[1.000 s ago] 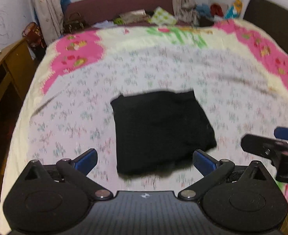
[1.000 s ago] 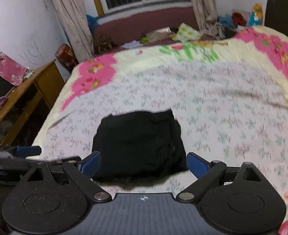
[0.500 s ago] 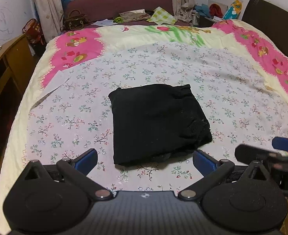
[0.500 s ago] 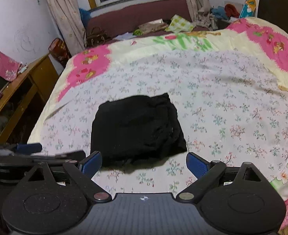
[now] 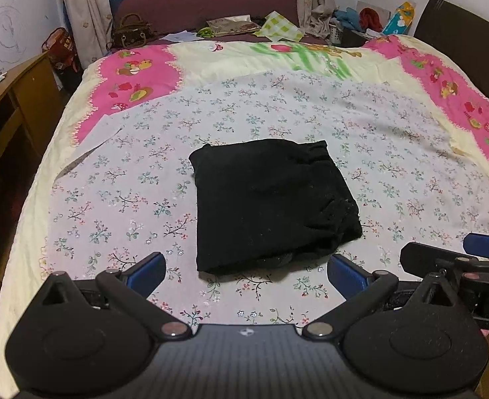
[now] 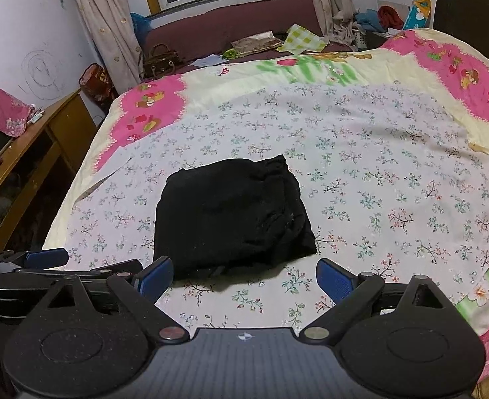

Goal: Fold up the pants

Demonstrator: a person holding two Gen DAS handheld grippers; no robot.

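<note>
The black pants [image 5: 271, 202] lie folded into a compact rectangle on the flowered bedsheet [image 5: 394, 139], also seen as the dark bundle of pants [image 6: 231, 216] in the right wrist view. My left gripper [image 5: 247, 274] hovers open just short of the bundle's near edge, holding nothing. My right gripper [image 6: 244, 277] is likewise open and bare in front of the pants. Each gripper shows at the edge of the other's view: the right gripper [image 5: 457, 259] at right, the left gripper [image 6: 45, 262] at left.
A wooden cabinet [image 6: 28, 166] stands along the bed's left side. A dark headboard [image 5: 463, 50] rises at the right. A bench [image 6: 244, 30] with a handbag, papers and clothes runs under the window beyond the bed. The sheet [image 6: 394, 153] spreads wide around the pants.
Both grippers have drawn back and risen from the folded pants, which now sit farther away in both views. The pants lie still; both grippers stay open.
</note>
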